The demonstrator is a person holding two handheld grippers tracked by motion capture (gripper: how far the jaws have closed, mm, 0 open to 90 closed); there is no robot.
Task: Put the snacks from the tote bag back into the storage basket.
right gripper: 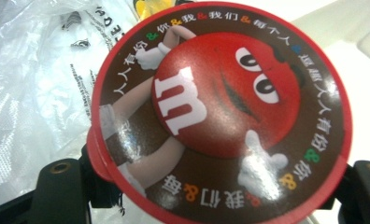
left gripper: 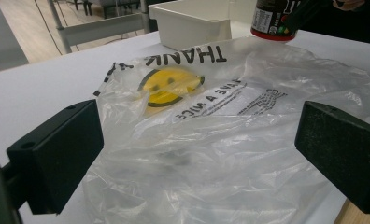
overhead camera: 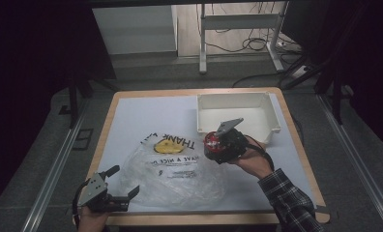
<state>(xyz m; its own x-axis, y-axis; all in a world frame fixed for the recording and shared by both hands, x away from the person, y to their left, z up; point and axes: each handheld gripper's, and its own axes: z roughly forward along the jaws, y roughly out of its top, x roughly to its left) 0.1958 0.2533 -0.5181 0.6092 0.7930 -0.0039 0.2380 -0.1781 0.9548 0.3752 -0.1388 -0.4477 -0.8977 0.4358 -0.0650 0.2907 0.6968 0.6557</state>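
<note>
- One round M&M's candy tub (overhead camera: 212,142), red-lidded, sits clamped in the right gripper (overhead camera: 217,145), held above the worktop (overhead camera: 131,116) between one clear plastic bag (overhead camera: 172,169) and one white bin (overhead camera: 238,116).
- The left gripper (overhead camera: 123,182) rests at the bag's near edge, jaws apart around nothing.
</note>
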